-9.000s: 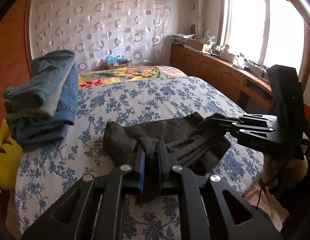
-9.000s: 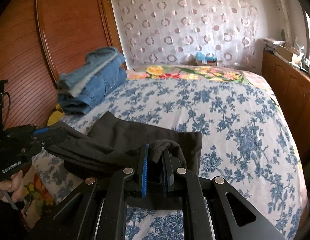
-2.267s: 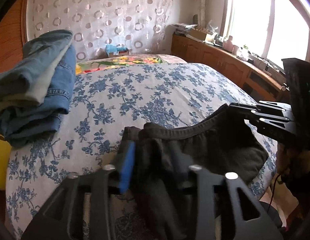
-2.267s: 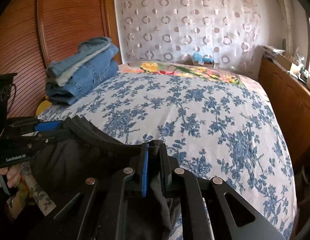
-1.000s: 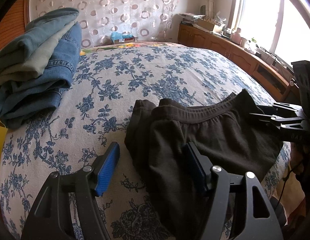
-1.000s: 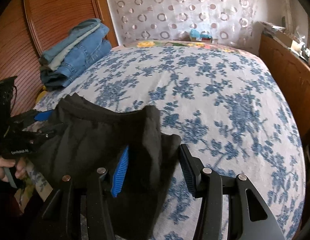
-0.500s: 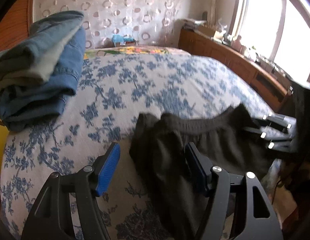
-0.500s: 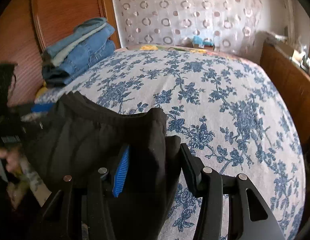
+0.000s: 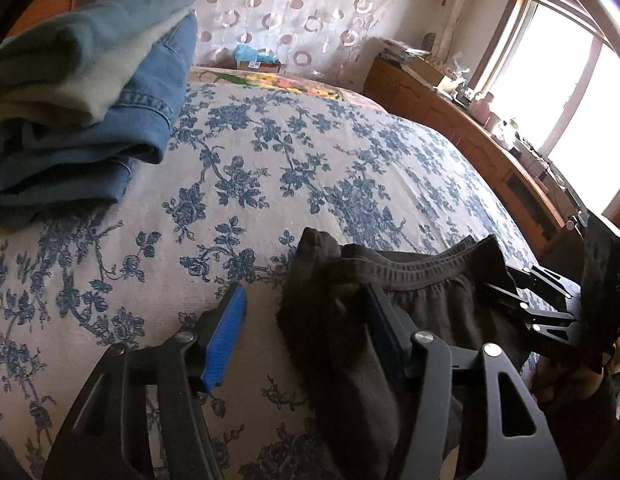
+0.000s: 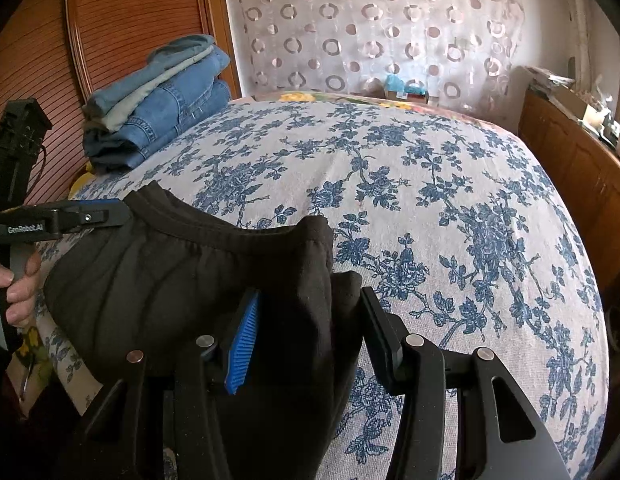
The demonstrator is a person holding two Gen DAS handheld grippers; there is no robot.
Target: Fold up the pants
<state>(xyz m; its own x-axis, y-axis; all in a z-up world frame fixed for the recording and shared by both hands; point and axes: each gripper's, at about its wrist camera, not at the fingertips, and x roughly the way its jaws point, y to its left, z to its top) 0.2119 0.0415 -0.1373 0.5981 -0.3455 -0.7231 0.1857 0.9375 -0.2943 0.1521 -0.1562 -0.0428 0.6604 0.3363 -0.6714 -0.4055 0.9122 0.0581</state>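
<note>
Dark folded pants (image 9: 430, 304) (image 10: 170, 280) lie at the near edge of the floral bedspread (image 9: 310, 152), waistband toward the far side. In the left wrist view, my left gripper (image 9: 304, 300) straddles the pants' left corner. Its jaws are closing; the cloth lies against the right finger, and the blue left pad (image 9: 226, 336) stands clear of it. My right gripper (image 10: 310, 300) is open around the pants' right edge, with the cloth loose between its jaws. Each view shows the other gripper's black fingers (image 9: 550, 312) (image 10: 90, 216) at the far end of the waistband.
A stack of folded blue jeans (image 9: 82, 120) (image 10: 158, 108) sits at the bed's far left by the wooden headboard (image 10: 130, 20). A wooden cabinet (image 9: 470, 140) runs under the window on the right. A person's hand (image 10: 18, 280) grips the left handle.
The left gripper's jaws have narrowed a little around the pants' corner, and its view has rolled and shifted toward the jeans. The right gripper and the pants stay much as before.
</note>
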